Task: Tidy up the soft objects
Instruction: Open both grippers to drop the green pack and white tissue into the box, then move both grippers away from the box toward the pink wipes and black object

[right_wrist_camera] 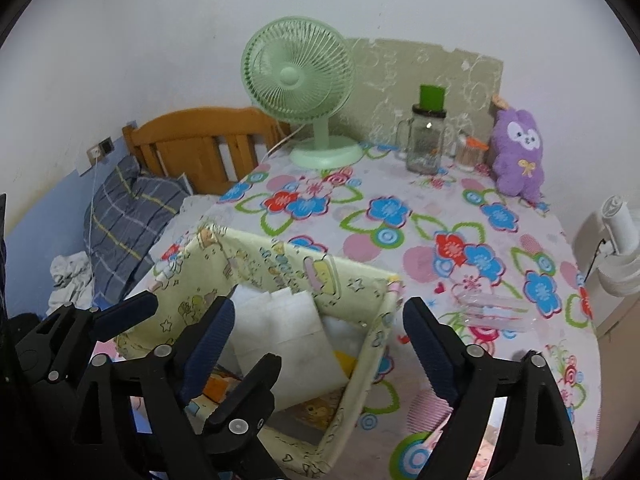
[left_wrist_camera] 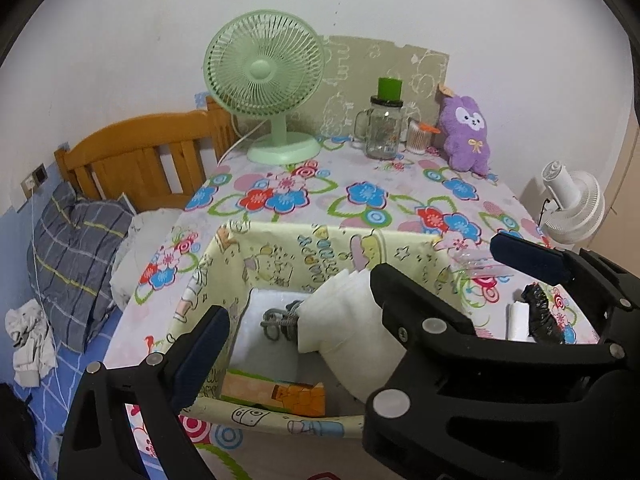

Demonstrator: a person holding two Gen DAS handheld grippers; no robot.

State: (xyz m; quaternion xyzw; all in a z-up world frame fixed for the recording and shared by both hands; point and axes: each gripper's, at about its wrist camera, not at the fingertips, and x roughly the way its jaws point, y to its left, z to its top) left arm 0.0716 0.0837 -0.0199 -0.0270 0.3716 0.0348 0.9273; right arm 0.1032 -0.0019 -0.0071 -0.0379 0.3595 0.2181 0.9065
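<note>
Two grippers hang over the yellow cartoon-print box (left_wrist_camera: 280, 280) near the front edge of the flowered tabletop (left_wrist_camera: 360, 200).

Left wrist view: my left gripper (left_wrist_camera: 298, 312) stands wide open with nothing pressed between its pads. The white folded cloth (left_wrist_camera: 344, 312) leans inside the box against its right wall, so I judge it is delivered. Deeper in the box I see a grey knotted item (left_wrist_camera: 280, 322) and an orange packet (left_wrist_camera: 296, 394). The right gripper (left_wrist_camera: 536, 260) shows at the right edge; just below it lie a black crumpled piece (left_wrist_camera: 540, 312) and a white block (left_wrist_camera: 516, 320).

Right wrist view: my right gripper (right_wrist_camera: 316, 340) is spread wide, its fingers straddling the box's right wall, holding nothing. The cloth stands upright in the box. A clear plastic wrapper (right_wrist_camera: 492, 310) lies to the right of the box; the black piece is hidden here. The purple plush (right_wrist_camera: 518, 152) sits at the far right corner, well apart, beside the glass jar (right_wrist_camera: 426, 144) and green fan (right_wrist_camera: 304, 84).

To do this step well, I would lift both grippers straight clear of the box walls before swinging towards the plush.
</note>
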